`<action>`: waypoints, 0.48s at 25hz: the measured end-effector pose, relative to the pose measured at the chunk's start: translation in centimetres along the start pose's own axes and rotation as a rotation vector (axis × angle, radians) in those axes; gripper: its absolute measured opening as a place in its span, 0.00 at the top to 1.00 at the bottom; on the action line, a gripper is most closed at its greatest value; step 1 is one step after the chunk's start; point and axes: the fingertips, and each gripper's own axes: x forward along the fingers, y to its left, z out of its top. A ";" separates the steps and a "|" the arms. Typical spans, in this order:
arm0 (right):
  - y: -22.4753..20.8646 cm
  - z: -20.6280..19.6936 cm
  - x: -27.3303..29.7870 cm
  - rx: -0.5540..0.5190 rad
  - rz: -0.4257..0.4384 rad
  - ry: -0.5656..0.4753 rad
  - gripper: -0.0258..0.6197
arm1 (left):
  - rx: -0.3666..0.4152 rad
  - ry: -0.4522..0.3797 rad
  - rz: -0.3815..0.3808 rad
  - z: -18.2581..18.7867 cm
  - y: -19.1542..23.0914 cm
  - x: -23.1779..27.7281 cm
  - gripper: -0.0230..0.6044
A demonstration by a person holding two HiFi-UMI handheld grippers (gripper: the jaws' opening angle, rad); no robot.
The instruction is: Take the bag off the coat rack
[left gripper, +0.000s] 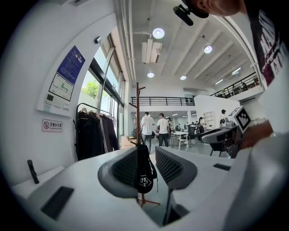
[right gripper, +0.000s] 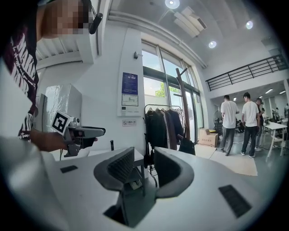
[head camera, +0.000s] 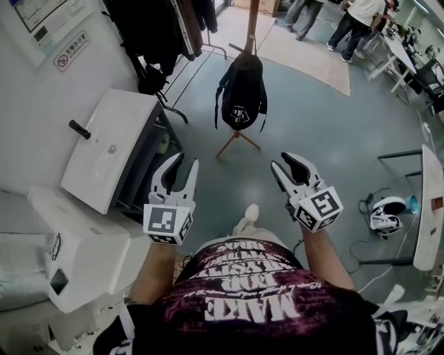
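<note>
A black bag (head camera: 241,90) hangs from a wooden coat rack (head camera: 252,24) a step ahead of me, over the rack's splayed feet. Both grippers are held low in front of my body, short of the bag. My left gripper (head camera: 184,166) is open with nothing between its jaws. In the left gripper view the bag (left gripper: 143,169) shows through the gap of the left gripper (left gripper: 146,153), far beyond it on the rack (left gripper: 137,113). My right gripper (head camera: 286,166) is open and holds nothing too. In the right gripper view the bag (right gripper: 187,145) lies to the right of the right gripper (right gripper: 144,158).
A garment rail with dark coats (head camera: 166,28) stands at the far left, beside a white cabinet (head camera: 111,149) close to my left gripper. People (head camera: 354,21) stand on a beige rug (head camera: 305,48) at the back. A white desk (head camera: 430,208) and a headset (head camera: 385,211) are on the right.
</note>
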 end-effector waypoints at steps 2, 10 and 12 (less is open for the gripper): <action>-0.7 0.4 1.4 -0.006 0.021 0.001 0.74 | -0.001 0.005 0.012 0.1 0.6 1.2 0.77; -4.7 0.3 4.2 0.009 0.031 0.019 0.74 | -0.002 0.035 0.005 -0.5 1.1 6.4 0.77; -5.6 0.4 4.6 0.019 0.039 0.021 0.74 | -0.005 0.037 0.009 -0.4 1.3 7.6 0.77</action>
